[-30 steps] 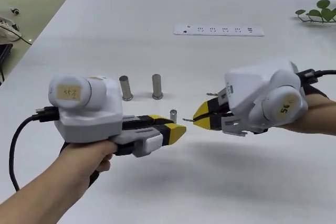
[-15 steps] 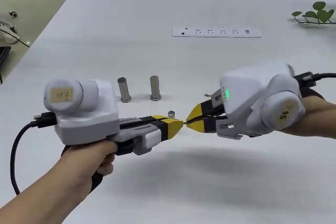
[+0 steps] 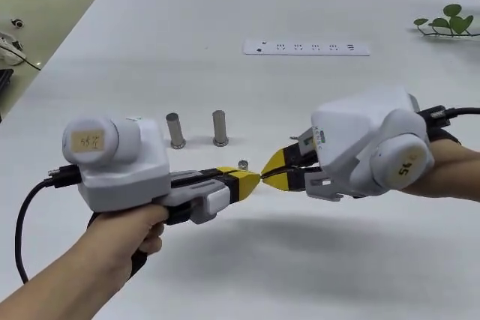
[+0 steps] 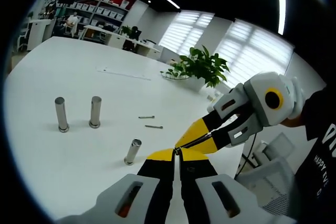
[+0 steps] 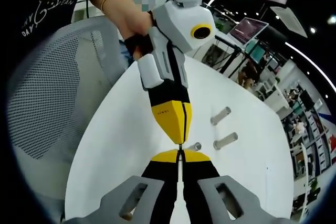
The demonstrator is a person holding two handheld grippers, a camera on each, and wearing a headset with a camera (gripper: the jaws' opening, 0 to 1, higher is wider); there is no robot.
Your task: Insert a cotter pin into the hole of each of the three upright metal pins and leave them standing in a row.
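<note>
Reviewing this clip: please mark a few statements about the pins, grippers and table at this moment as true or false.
1. Three metal pins stand upright on the table. True.
2. The left gripper and right gripper meet tip to tip. True.
3. Both grippers' jaws are wide open. False: both are shut, and a thin cotter pin juts from the right gripper's tip to the left's.
4. Two loose cotter pins lie flat on the table, apart from the metal pins. True.
5. The power strip lies between the grippers and the metal pins. False: it lies beyond the pins, farther from the person.
</note>
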